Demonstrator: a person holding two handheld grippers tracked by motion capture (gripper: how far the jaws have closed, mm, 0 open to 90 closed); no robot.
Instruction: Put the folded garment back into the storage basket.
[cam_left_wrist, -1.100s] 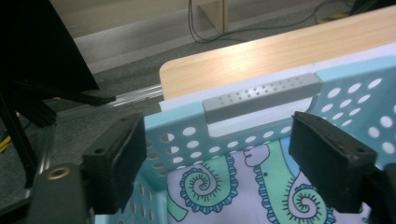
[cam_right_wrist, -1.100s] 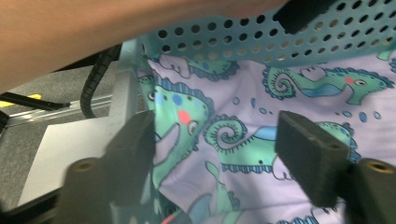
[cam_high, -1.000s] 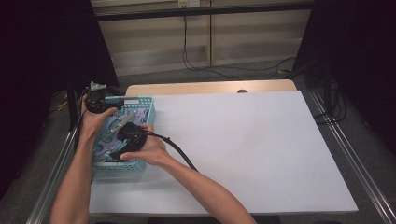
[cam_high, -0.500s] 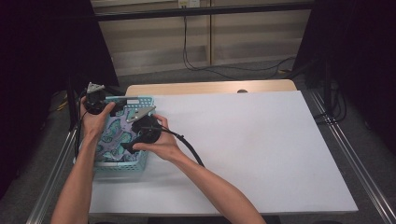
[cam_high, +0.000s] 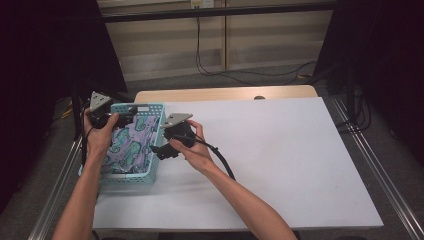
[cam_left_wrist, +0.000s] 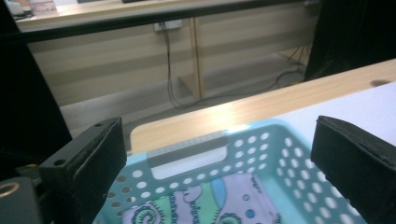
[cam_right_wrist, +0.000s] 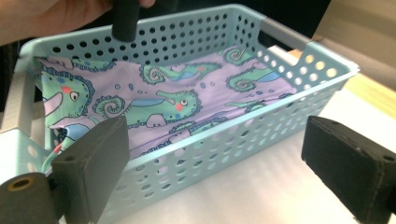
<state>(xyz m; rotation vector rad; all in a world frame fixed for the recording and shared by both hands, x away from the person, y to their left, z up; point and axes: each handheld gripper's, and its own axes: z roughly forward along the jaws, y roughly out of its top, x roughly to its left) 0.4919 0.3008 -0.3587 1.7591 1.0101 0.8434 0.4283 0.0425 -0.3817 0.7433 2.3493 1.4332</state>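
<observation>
Partly basket-hidden seahorse cloth

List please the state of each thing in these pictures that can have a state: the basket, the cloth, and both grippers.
Basket: upright on the table, at its left edge.
Seahorse cloth: lying inside the basket, spread over its bottom, slightly rumpled.
Left gripper: open, holding nothing, over the basket's far end.
Right gripper: open, holding nothing, outside the basket's long side wall.
Table: covered by a white sheet.
</observation>
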